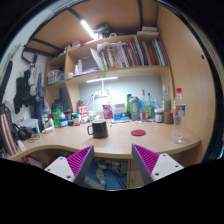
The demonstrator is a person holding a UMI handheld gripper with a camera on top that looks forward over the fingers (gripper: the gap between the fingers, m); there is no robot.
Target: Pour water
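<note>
My gripper (112,163) is open, its two purple-padded fingers (78,161) spread wide with nothing between them, hovering in front of the desk's near edge. Beyond the fingers, on the wooden desk (120,143), a black mug (99,129) stands left of centre. A clear plastic water bottle with a red cap (179,112) stands at the desk's right end. A small red lid or coaster (138,132) lies on the desk between them.
Several bottles and jars (135,108) line the back of the desk under a lit shelf. Books fill the shelf (125,55) above. Clutter crowds the left end (55,118). Below the desk edge lies a heap of blue and white items (105,172).
</note>
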